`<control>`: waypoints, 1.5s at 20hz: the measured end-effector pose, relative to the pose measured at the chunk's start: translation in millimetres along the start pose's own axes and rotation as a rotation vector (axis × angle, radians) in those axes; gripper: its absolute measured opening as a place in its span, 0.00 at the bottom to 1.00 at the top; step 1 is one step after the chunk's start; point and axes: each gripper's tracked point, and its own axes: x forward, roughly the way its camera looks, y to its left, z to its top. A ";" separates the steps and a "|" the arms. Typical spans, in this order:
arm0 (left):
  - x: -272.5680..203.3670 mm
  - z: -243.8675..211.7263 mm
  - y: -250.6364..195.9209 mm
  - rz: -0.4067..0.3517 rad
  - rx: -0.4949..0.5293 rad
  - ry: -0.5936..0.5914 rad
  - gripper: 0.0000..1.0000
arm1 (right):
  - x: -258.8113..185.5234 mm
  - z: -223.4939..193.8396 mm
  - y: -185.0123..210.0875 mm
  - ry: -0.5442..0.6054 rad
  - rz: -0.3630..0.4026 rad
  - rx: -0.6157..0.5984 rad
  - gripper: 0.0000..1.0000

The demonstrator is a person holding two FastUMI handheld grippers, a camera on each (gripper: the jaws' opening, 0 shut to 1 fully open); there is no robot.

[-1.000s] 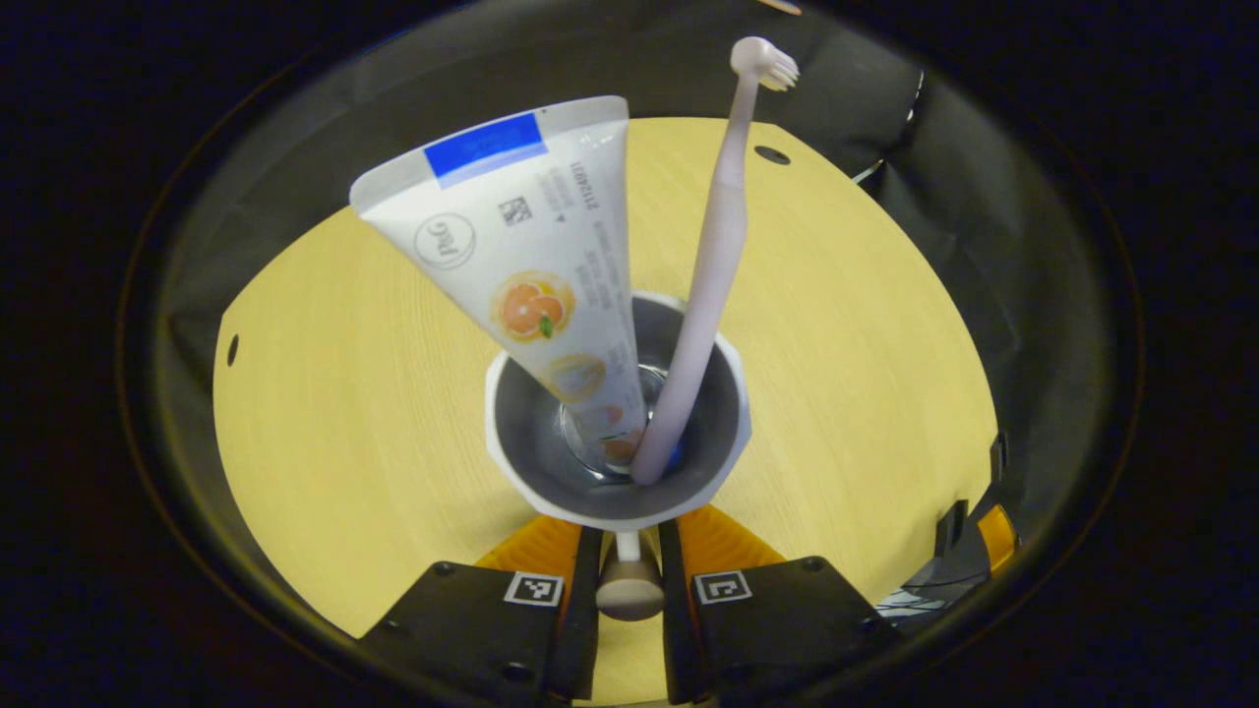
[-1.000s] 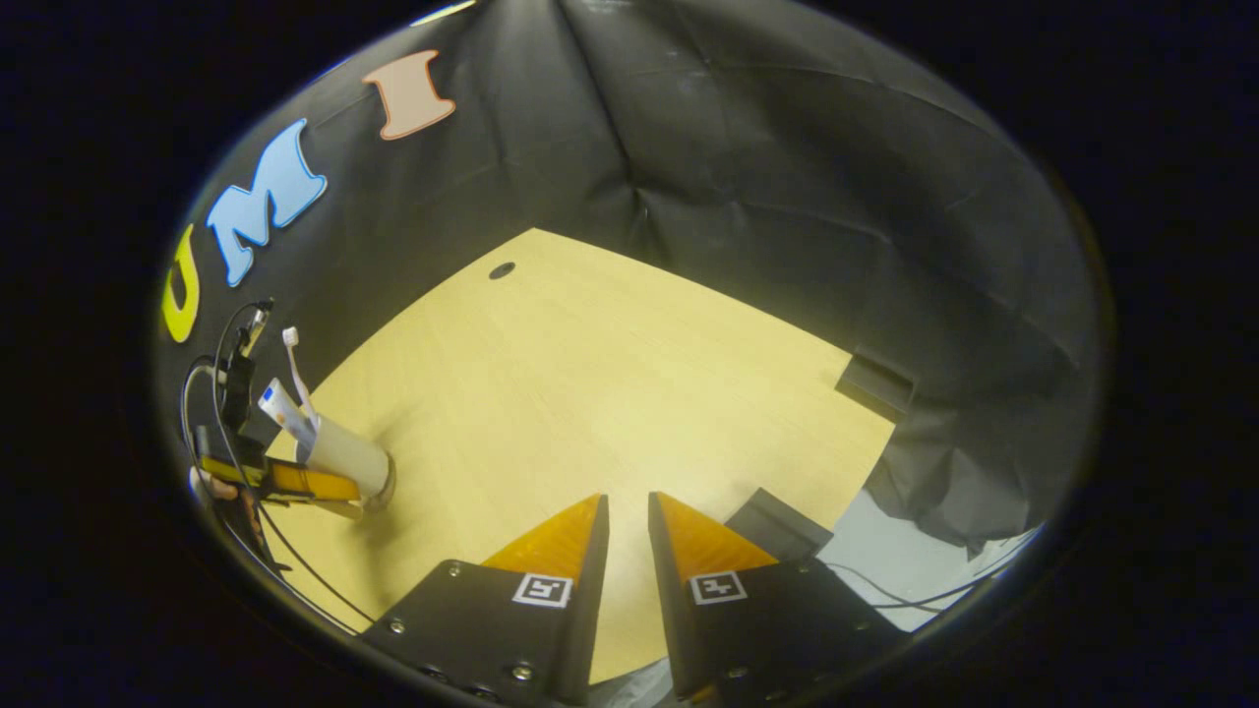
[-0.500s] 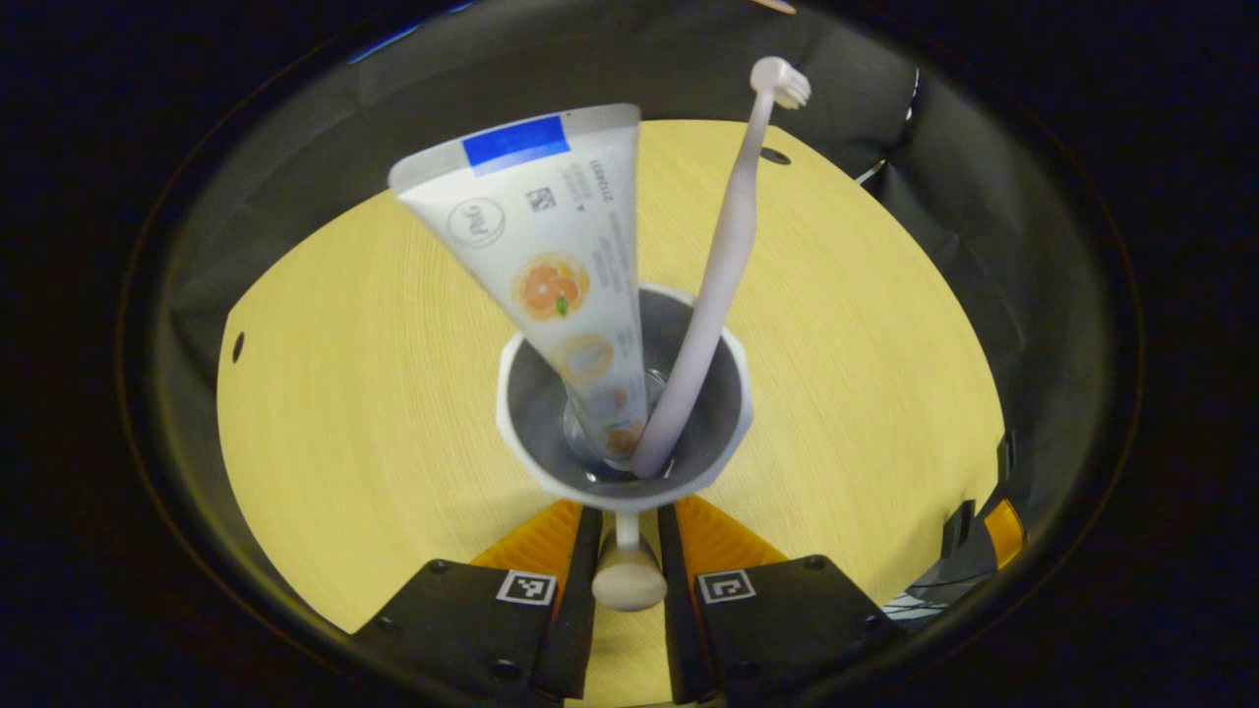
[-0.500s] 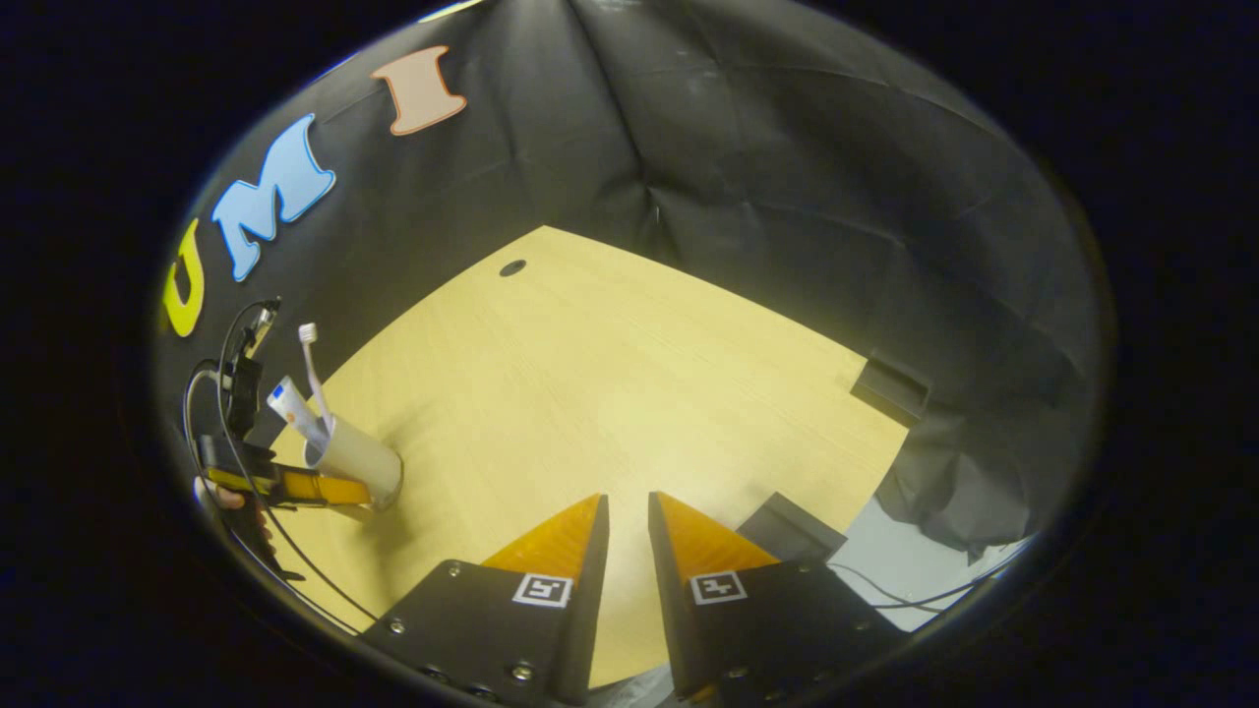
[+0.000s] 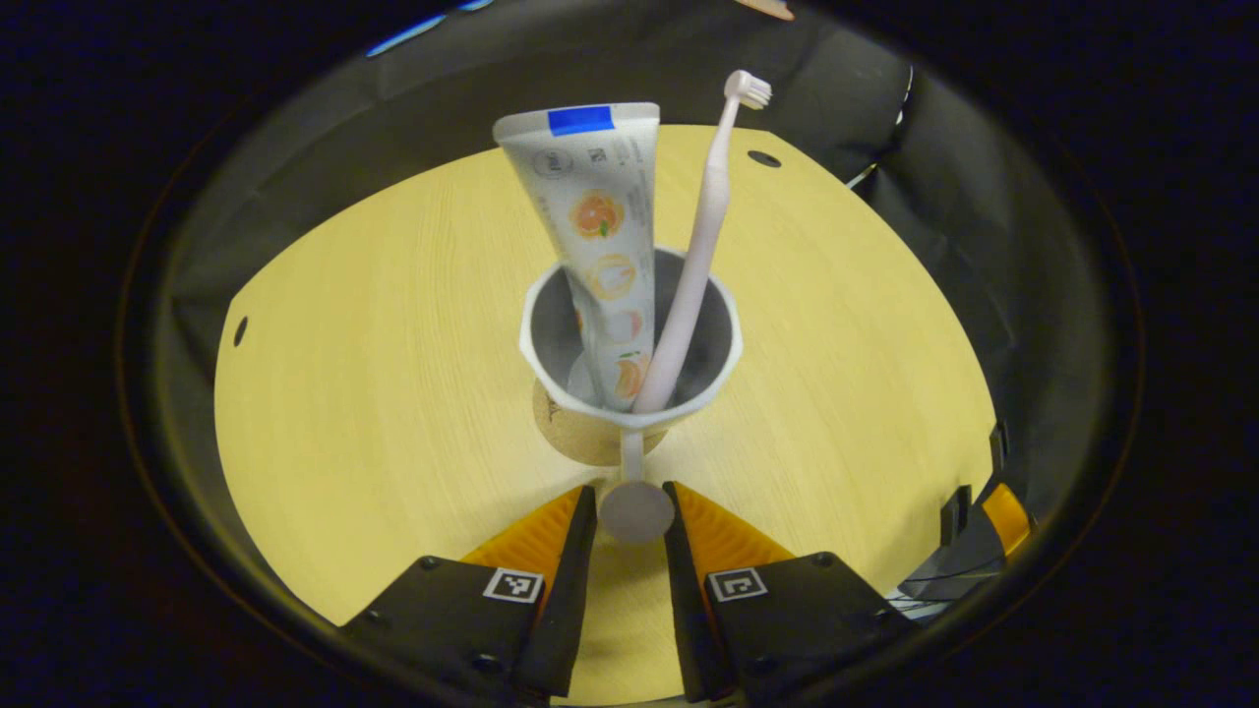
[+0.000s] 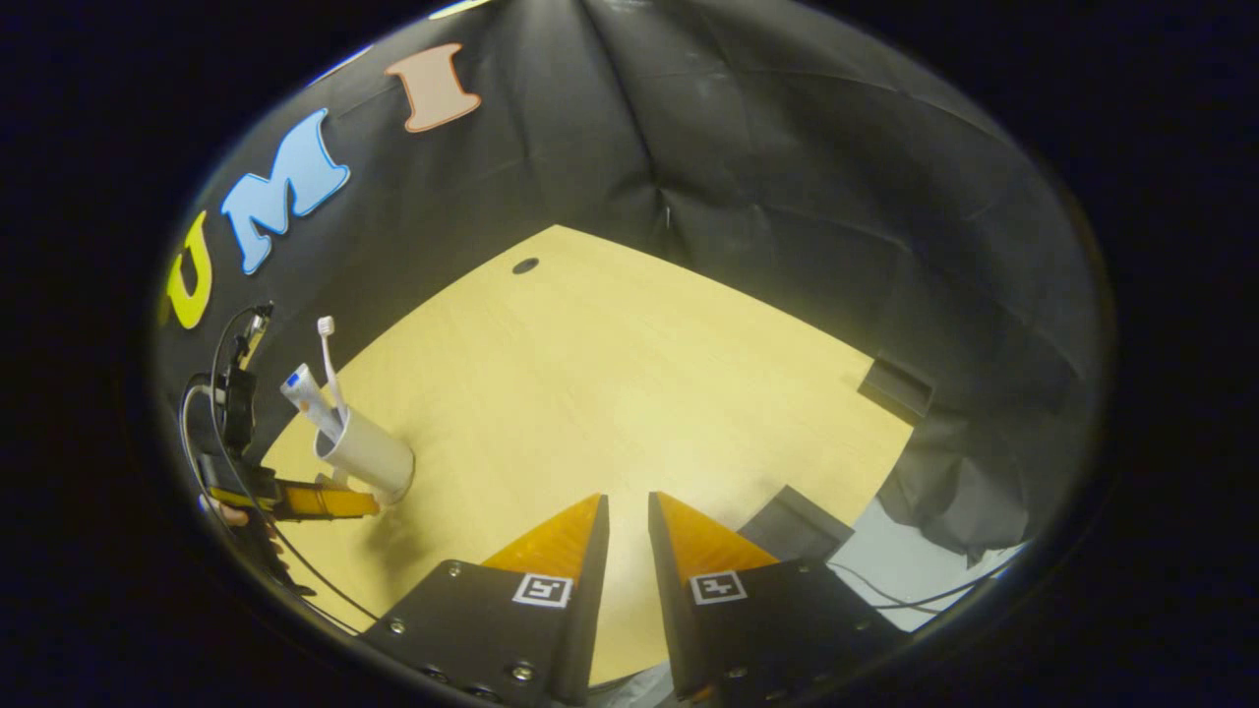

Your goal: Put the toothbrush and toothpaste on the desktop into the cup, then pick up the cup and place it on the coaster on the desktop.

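A white cup [image 5: 629,329] stands on the round cork coaster [image 5: 575,438] in the middle of the wooden desktop [image 5: 374,374]. Inside it lean the toothpaste tube [image 5: 595,226] and the pale toothbrush [image 5: 703,231], bristles up. My left gripper [image 5: 634,490] is open by a small gap, and the round knob of the cup's handle [image 5: 636,511] sits between its fingertips. In the right gripper view the cup [image 6: 364,454] is far left with the left gripper [image 6: 359,503] at its base. My right gripper [image 6: 627,503] hovers shut over bare desktop, holding nothing.
Cable holes [image 5: 762,157] [image 5: 239,330] [image 6: 525,265] mark the desktop. Two dark blocks [image 6: 895,388] [image 6: 792,526] sit at its right edge, with a grey floor and cables beyond. The black cloth wall closes the back and sides. The right gripper [image 5: 984,531] shows at the left view's lower right.
The cup came down onto the coaster and stands more upright. The left fingers spread slightly and slid back, so the handle knob now lies at their tips. The right gripper barely moved.
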 end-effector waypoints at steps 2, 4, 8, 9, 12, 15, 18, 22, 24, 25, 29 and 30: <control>-15.8 -6.6 6.1 -0.017 -0.016 -0.029 0.47 | -0.8 -2.4 14.1 0.002 0.019 -0.021 0.29; -27.1 -9.6 10.0 -0.026 -0.022 -0.055 0.49 | -1.5 -5.5 32.4 0.006 0.044 -0.051 0.29; -52.9 -19.0 34.6 -0.014 -0.027 -0.118 0.43 | -0.7 -15.7 78.9 0.011 0.113 -0.119 0.29; -60.6 -20.4 44.7 -0.001 -0.027 -0.136 0.43 | -1.3 -18.2 92.8 0.011 0.133 -0.137 0.29; -83.6 -24.2 78.4 0.038 -0.034 -0.209 0.50 | -5.0 -23.6 134.7 0.006 0.192 -0.191 0.29; -109.4 -30.1 114.3 0.068 -0.052 -0.289 0.50 | -8.7 -29.5 175.9 -0.005 0.248 -0.242 0.29; -139.1 -40.9 156.0 0.119 -0.091 -0.371 0.47 | -17.6 -39.2 211.9 -0.017 0.296 -0.287 0.29; -183.7 -49.9 206.9 0.192 -0.139 -0.490 0.44 | -31.7 -46.4 252.9 -0.053 0.351 -0.356 0.29; -205.5 -51.0 224.4 0.232 -0.155 -0.550 0.47 | -38.9 -48.1 270.7 -0.075 0.374 -0.377 0.29; -215.7 -51.9 230.8 0.246 -0.162 -0.569 0.50 | -41.5 -48.3 277.8 -0.084 0.383 -0.386 0.29; -255.5 -54.3 252.7 0.298 -0.177 -0.649 0.44 | -57.7 -39.1 302.4 -0.152 0.405 -0.434 0.29; -264.0 -52.7 254.2 0.305 -0.175 -0.676 0.44 | -63.0 -35.0 306.3 -0.180 0.404 -0.452 0.29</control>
